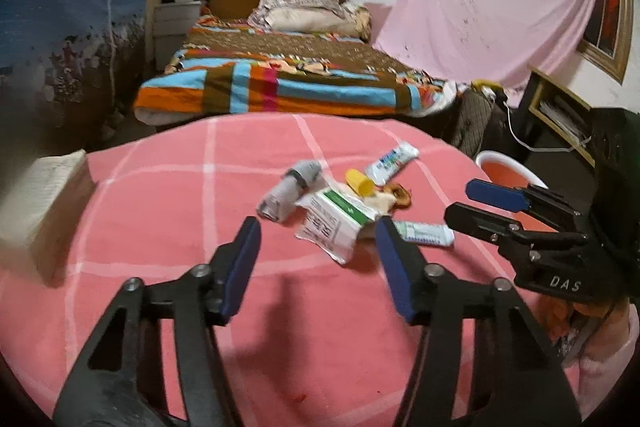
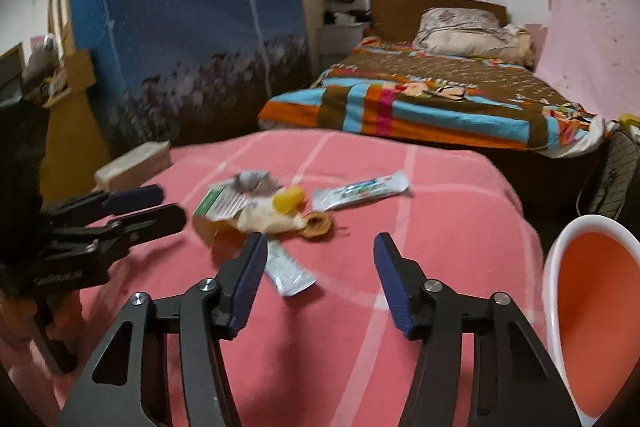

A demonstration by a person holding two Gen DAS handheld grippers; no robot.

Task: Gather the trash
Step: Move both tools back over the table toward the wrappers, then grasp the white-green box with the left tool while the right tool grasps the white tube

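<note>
A heap of trash lies mid-table on the pink checked cloth [image 1: 160, 187]: a green-and-white carton [image 1: 332, 215], a grey roll [image 1: 288, 191], a yellow cap [image 1: 360, 183], a white-and-blue tube [image 1: 390, 163], a flat wrapper [image 1: 424, 233] and a brown ring [image 1: 400, 193]. My left gripper [image 1: 318, 227] hovers just short of the carton, open, with nothing between its pads. To its right, my right gripper [image 1: 460, 198] is also open and empty. In the right wrist view my right gripper [image 2: 321, 241] stands near the flat wrapper [image 2: 286, 271] and ring [image 2: 316, 225].
A white bin with an orange inside [image 2: 592, 327] stands off the table's right edge. A pale block-like book [image 1: 44, 203] lies at the table's left edge. Behind the table are a bed with a striped cover [image 1: 280, 79] and a blue fabric wardrobe [image 2: 180, 27].
</note>
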